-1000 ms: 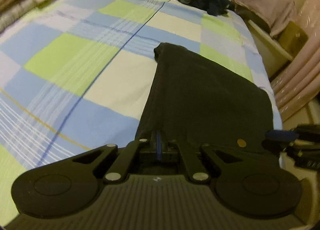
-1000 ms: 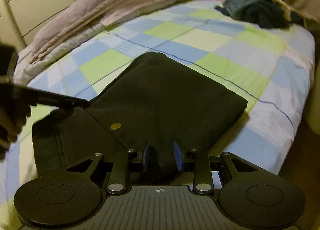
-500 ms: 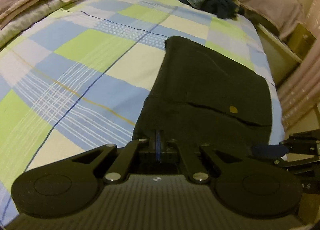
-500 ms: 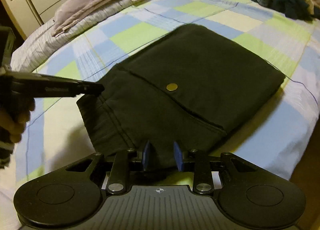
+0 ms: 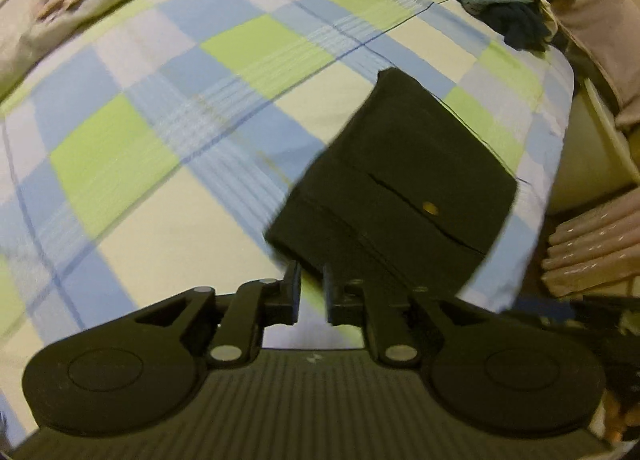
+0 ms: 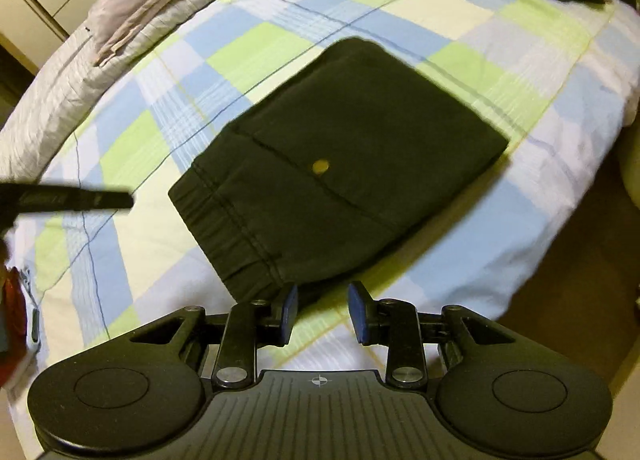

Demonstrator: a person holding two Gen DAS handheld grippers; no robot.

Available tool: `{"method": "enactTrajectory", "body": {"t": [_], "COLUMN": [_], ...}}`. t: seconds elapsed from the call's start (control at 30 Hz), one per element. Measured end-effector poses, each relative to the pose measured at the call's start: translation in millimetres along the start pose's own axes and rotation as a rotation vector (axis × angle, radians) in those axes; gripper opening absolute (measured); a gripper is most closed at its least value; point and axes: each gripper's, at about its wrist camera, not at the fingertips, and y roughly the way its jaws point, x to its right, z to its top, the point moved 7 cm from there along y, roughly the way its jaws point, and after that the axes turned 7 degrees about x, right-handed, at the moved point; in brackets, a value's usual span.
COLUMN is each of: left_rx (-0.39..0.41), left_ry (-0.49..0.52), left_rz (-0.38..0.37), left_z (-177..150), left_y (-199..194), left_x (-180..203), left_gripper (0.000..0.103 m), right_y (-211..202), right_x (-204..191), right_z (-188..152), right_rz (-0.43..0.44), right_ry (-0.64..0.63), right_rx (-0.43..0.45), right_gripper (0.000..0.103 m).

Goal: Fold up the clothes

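The folded black garment (image 6: 336,164), soft and limp, is best pinched at its thick waistband edge; left claw (image 5: 311,292) is opening empty, right claw (image 6: 322,314) gapes empty.

Both wrist cameras look steeply down from close above the bed (image 5: 168,164); both views share the folded dark garment (image 6: 344,164), toward one o'clock in the left view.

garment (image 6: 344,148): matt dark cloth | bedsheet (image 6: 520,72): checked woven cloth
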Motion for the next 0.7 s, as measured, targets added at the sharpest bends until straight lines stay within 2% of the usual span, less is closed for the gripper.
{"method": "enactTrajectory", "body": {"t": [0.03,0.07,0.1,0.13,0.17,0.33,0.47,0.7], "left_rx": [-0.009,-0.018,-0.022,-0.025,-0.026,-0.005,0.04,0.13], "left_ry": [-0.017,-0.033,-0.037,-0.041,-0.046,-0.097,-0.186,-0.296], "left_rz": [0.007,0.014,0.027,0.039,0.053,0.131,0.226,0.321], "left_z": [-2.3,-4.6,-5.4,-6.3,-6.6,-8.2,-9.4,-8.3], "left_y": [-9.2,-18.3,-24.8,-31.1,-35.9,-61.0,-82.3,-116.4], "left_x": [3.8,7.7,12.3,16.9,21.2,43.0,57.5,94.0], "left_gripper": [0.018,0.019,0.02,0.022,0.025,0.029,0.03,0.033], "right_y": [-7.2,-14.4,-20.8,-25.9,-30.9,-43.2,-47.6,-73.1], "right_x": [-2.8,-5.6,-7.7,-10.4,-13.2,-11.9,3.3,30.2], "right_z": [4.4,8.8,12.4,15.6,18.7,24.6,29.7,60.1], "right_rz": [-0.001,-0.001,0.001,0.006,0.012,0.051,0.083,0.138], "right_ry": [-0.019,-0.039,-0.06,-0.083,-0.106,-0.195,-0.237,-0.358], "right_rx": [0.004,0.008,0.009,0.01,0.01,-0.051,-0.091,-0.018], "right_gripper": [0.034,0.043,0.062,0.068,0.07,0.07,0.07,0.07]}}
